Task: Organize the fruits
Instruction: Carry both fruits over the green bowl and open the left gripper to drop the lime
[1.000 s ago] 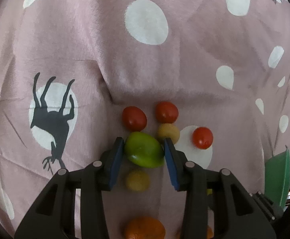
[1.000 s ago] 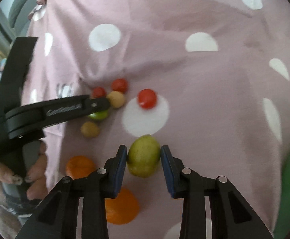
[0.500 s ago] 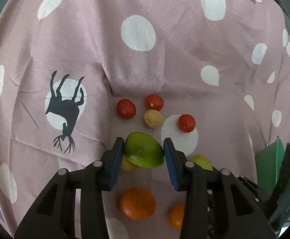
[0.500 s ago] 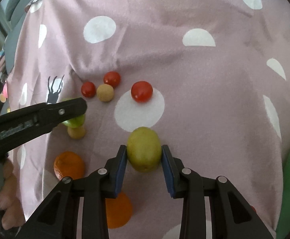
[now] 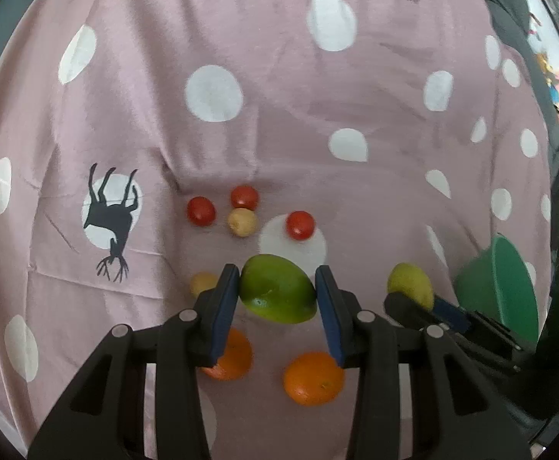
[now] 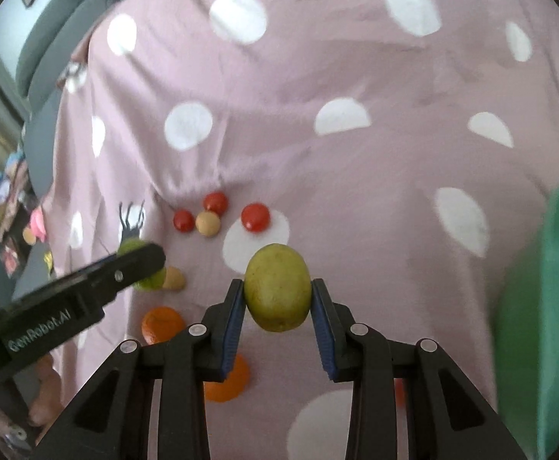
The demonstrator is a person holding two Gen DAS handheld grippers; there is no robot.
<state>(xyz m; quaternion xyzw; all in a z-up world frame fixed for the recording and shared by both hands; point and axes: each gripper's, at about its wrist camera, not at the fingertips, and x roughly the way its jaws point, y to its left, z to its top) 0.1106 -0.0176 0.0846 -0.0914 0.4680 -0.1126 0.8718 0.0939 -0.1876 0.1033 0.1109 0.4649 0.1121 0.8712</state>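
Fruit in our left gripper (image 5: 277, 293): we hold a green lime-like fruit (image 5: 277, 294) across its middle, blue pads pressed against both flanks, clear of the cloth so we can carry it without dragging the smaller fruit along.
Fruit in our right gripper (image 6: 278, 293): a yellow-green lemon-like fruit (image 6: 278, 287) sits clamped between the pads, long axis upright, gripped at its widest part, which we judge the steadiest hold on a round skin.
Why both are loaded: we read this as carrying two large fruits at once toward one container.
Green bowl (image 6: 544, 306): it stands at the right edge of our right view, close beside the held fruit; only its wall shows, so we cannot tell what lies inside.
Fruit on the cloth: three red tomatoes, the rightmost one (image 5: 299, 225) apart from the pair, lie beyond the grippers with a small tan fruit (image 5: 243, 222) touching that pair; a second tan fruit (image 5: 202, 283) lies just left of our left pad.
Oranges: two oranges, one of them (image 5: 313, 377) below our left gripper, rest untouched nearest us.
Pink dotted cloth (image 5: 279, 115): soft and creased, so round fruit may roll in its folds.
Judged stage: sorting looks early, most fruit not yet collected.
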